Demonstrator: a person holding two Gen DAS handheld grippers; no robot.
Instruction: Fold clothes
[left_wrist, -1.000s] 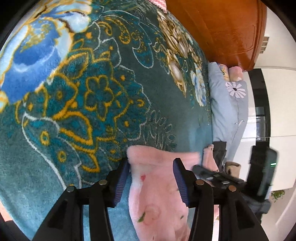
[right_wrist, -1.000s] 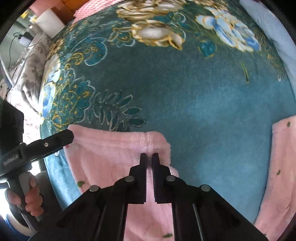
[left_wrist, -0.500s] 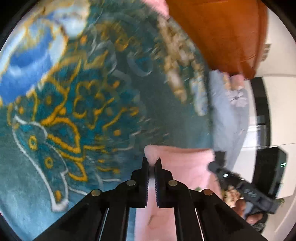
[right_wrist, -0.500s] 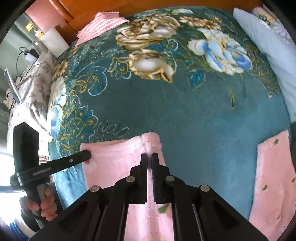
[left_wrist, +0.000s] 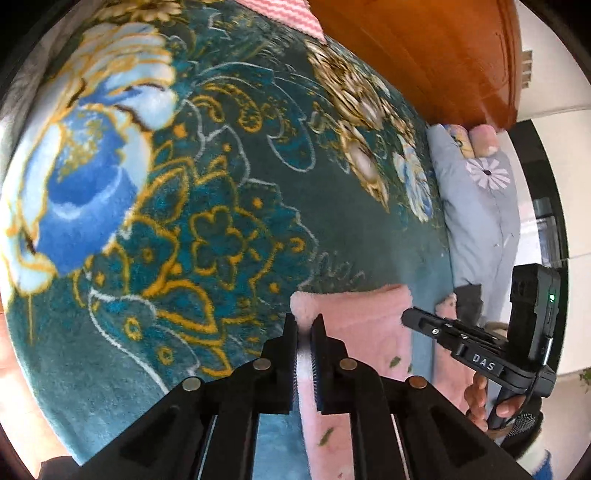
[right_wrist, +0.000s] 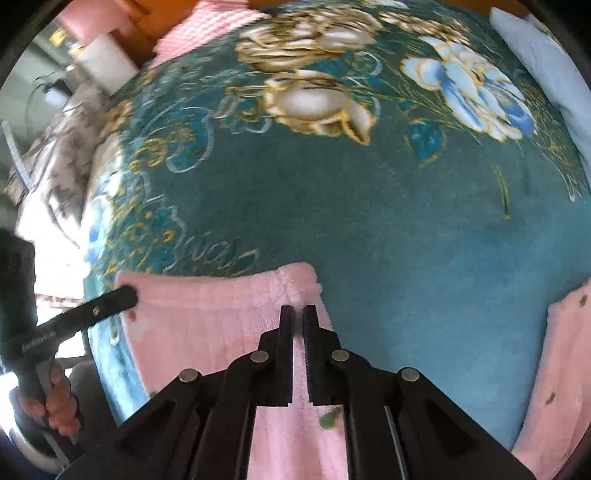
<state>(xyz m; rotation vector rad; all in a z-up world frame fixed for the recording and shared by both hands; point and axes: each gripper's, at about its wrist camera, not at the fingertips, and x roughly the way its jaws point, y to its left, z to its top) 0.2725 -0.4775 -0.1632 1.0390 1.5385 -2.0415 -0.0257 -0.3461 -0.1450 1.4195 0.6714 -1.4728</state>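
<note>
The pink fleece garment (left_wrist: 354, 321) lay on the bed's teal floral blanket (left_wrist: 221, 206), its near part cut off by the lower frame edge and partly hidden behind the black arms. The left tongs (left_wrist: 304, 325) had just closed and eased slightly, pinching the garment's corner; the right tongs (right_wrist: 298, 314) were clenched on its opposite corner. "DAS" was legible on the right tool in the left view; lettering on the left tool was too blurred to read.

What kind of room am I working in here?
Most likely a bedroom: the pink garment lies on a bed spread with a teal floral blanket, a pale blue pillow lies along its edge, and a wooden headboard stands behind.
</note>
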